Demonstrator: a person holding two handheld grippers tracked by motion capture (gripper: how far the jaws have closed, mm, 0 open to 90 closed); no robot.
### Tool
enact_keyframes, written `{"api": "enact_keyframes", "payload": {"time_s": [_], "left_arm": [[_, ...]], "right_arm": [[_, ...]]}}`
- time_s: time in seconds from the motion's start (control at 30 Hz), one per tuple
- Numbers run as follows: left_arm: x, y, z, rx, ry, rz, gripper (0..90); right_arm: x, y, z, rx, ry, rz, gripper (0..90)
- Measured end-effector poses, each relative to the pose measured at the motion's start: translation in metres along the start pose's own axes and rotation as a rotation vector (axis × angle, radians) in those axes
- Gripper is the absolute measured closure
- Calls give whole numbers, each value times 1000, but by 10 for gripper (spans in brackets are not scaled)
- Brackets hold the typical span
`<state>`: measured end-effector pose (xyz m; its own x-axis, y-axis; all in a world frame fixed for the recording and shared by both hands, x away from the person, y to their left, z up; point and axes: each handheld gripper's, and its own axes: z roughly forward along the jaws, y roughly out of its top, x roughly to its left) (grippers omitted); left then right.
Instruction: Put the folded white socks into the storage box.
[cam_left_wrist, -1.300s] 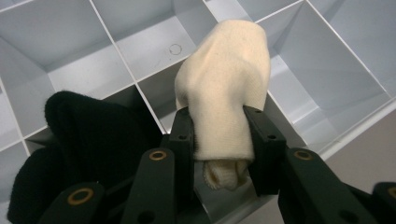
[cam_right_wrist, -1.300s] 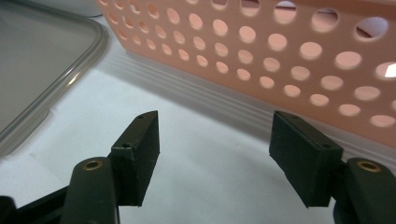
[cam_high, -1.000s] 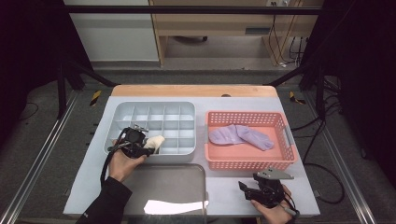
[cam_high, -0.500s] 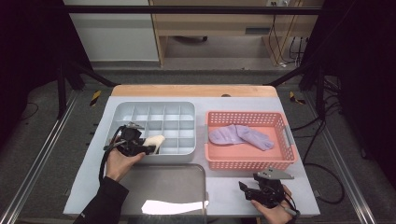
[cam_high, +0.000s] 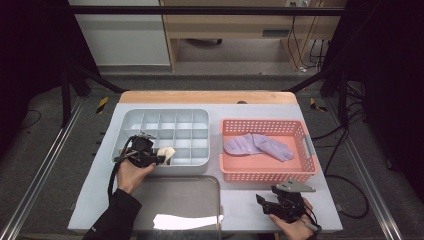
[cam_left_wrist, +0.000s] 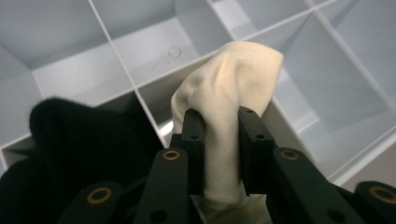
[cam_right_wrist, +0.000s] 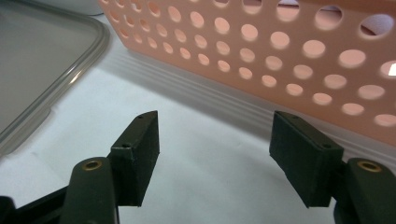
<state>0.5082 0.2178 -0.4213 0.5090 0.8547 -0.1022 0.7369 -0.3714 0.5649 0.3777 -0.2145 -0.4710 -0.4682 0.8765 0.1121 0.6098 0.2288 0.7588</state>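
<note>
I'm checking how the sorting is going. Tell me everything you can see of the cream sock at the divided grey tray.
The cream sock is a soft, fine-knit fabric piece, bunched into a rounded lump. The left gripper has just been closing on it, and its black fingers now pinch its middle, with the bulging end poking out beyond them. It sits over the near row of the grey compartment tray, above a divider wall; whether it rests on the tray I cannot tell. A dark item lies in the compartment beside it.
</note>
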Motion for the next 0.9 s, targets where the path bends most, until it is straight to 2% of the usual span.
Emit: {"api": "enact_keyframes", "payload": {"time_s": [0.1,0.17,0.33,0.43,0.47,0.5,0.53,0.63,0.67,0.8,0.9], "left_arm": [[-2,1,1,16,15,5,749],[-3,4,4,35,30,23,747],[-4,4,4,40,30,36,731],[-4,2,3,18,21,43,694],[-3,1,2,8,-1,40,694],[-2,1,1,-3,-14,35,663],[-2,0,-4,-26,-31,28,591],[-2,0,-11,-47,-28,27,526],[-2,0,-16,-71,-16,17,528],[1,2,-19,-90,-13,17,568],[0,3,-14,-83,-3,13,687]], "right_arm": [[1,0,0,5,0,1,337],[1,0,1,4,3,0,337],[1,0,1,10,6,7,337],[1,0,1,10,6,6,337],[1,0,1,8,9,10,336],[1,0,1,8,6,5,336],[1,0,1,9,4,8,336],[1,0,0,8,5,8,336],[1,0,0,7,6,8,335],[0,0,0,6,6,5,335],[0,0,0,4,5,6,336]]}}
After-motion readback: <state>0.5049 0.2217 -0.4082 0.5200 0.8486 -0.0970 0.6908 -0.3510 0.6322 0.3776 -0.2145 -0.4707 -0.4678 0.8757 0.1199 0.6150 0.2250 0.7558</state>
